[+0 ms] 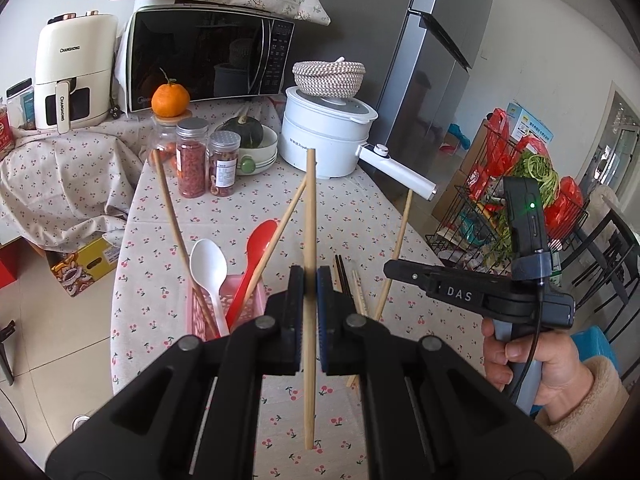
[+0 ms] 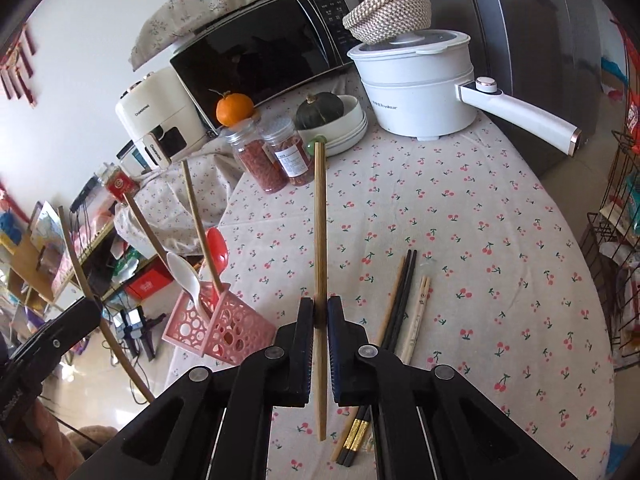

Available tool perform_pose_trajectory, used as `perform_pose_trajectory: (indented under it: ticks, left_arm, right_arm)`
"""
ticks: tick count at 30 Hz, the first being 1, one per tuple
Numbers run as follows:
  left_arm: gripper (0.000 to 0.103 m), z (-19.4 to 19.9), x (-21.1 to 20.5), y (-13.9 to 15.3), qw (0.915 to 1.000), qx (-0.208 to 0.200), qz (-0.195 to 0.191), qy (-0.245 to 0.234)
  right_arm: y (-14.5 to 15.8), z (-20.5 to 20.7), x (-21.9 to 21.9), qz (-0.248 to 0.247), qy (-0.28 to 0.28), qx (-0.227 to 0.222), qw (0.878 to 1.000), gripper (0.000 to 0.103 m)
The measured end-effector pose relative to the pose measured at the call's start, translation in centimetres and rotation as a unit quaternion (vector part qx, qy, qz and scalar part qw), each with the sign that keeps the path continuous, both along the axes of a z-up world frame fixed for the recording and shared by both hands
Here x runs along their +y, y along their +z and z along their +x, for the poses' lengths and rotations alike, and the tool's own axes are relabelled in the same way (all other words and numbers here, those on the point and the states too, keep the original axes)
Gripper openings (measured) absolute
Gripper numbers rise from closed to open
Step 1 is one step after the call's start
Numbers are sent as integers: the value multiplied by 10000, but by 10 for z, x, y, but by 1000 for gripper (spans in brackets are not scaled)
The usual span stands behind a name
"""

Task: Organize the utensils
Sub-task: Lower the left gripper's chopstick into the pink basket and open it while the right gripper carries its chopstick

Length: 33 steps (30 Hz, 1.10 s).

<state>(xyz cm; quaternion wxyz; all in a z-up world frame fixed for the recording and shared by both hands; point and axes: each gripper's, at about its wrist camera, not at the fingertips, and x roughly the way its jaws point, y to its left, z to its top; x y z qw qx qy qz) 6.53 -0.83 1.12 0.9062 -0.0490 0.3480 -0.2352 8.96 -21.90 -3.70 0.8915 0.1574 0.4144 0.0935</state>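
My left gripper (image 1: 311, 280) is shut on an upright pale wooden chopstick (image 1: 310, 208) above the cherry-print tablecloth (image 1: 352, 216). My right gripper (image 2: 320, 308) is shut on a darker wooden chopstick (image 2: 320, 220), also upright and off the table. A pink basket (image 2: 224, 328) at the table's left edge holds a white spoon (image 2: 184, 276), a red spoon (image 2: 218, 252) and several chopsticks. Loose chopsticks lie on the cloth: a black pair (image 2: 400, 300) and a pale pair (image 2: 418, 316). The left wrist view shows the right gripper (image 1: 390, 269) from the side, held by a hand (image 1: 532, 360).
A white electric pot (image 2: 416, 92) with a long handle, two spice jars (image 2: 276, 160), a bowl with a dark squash (image 2: 320, 110) and an orange (image 2: 234, 109) stand at the table's far end. A microwave (image 1: 200, 60) and an air fryer (image 1: 72, 72) are behind. A wire rack (image 1: 500, 200) stands right.
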Motion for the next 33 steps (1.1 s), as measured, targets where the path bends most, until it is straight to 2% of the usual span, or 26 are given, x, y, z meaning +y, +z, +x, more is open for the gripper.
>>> perform_pose_trajectory:
  ticks: [8, 17, 28, 33]
  left_arm:
    - [7, -4, 4, 14, 9994, -250, -233, 70]
    - [7, -11, 16, 33, 9953, -825, -463, 210]
    - [7, -3, 33, 34, 9913, -1033, -579, 580]
    - [7, -2, 43, 38, 9850, -1303, -773, 828]
  right_arm:
    - [27, -30, -11, 226, -136, -444, 9987, 7]
    - [55, -53, -14, 455, -96, -949, 9944, 7]
    - [60, -54, -7, 438, 29, -1061, 9934, 7]
    - [66, -56, -8, 506, 69, -1151, 9920, 7]
